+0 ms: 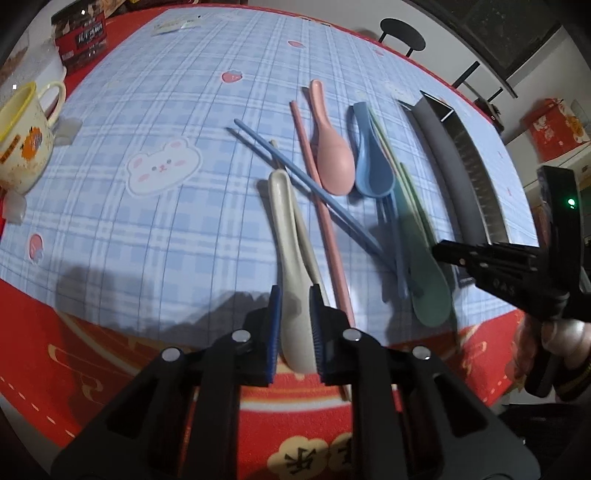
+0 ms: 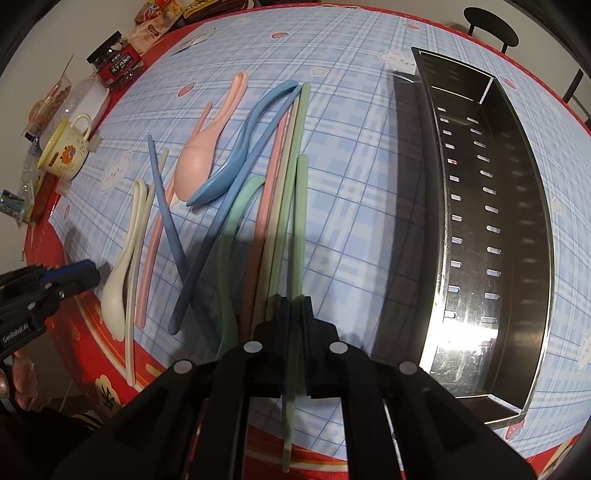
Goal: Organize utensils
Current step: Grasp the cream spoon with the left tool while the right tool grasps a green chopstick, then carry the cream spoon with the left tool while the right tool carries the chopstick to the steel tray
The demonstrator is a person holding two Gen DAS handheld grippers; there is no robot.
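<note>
Spoons and chopsticks lie on a blue checked cloth. My left gripper (image 1: 295, 299) is shut on the bowl end of the cream spoon (image 1: 286, 236), which also shows in the right wrist view (image 2: 123, 266). My right gripper (image 2: 291, 306) is shut on a green chopstick (image 2: 300, 221) that runs through its jaws. A pink spoon (image 1: 332, 155), blue spoon (image 1: 369, 162), green spoon (image 1: 424, 266), blue chopsticks (image 1: 314, 184) and a pink chopstick (image 1: 321, 206) lie between them. The steel utensil tray (image 2: 495, 206) stands empty to the right.
A cream mug (image 1: 22, 140) and a dark red jar (image 1: 79, 35) stand at the table's left side with snack bags (image 2: 155, 22) behind. A red mat (image 1: 110, 369) edges the table near me. A black stool (image 1: 400, 33) stands beyond the far edge.
</note>
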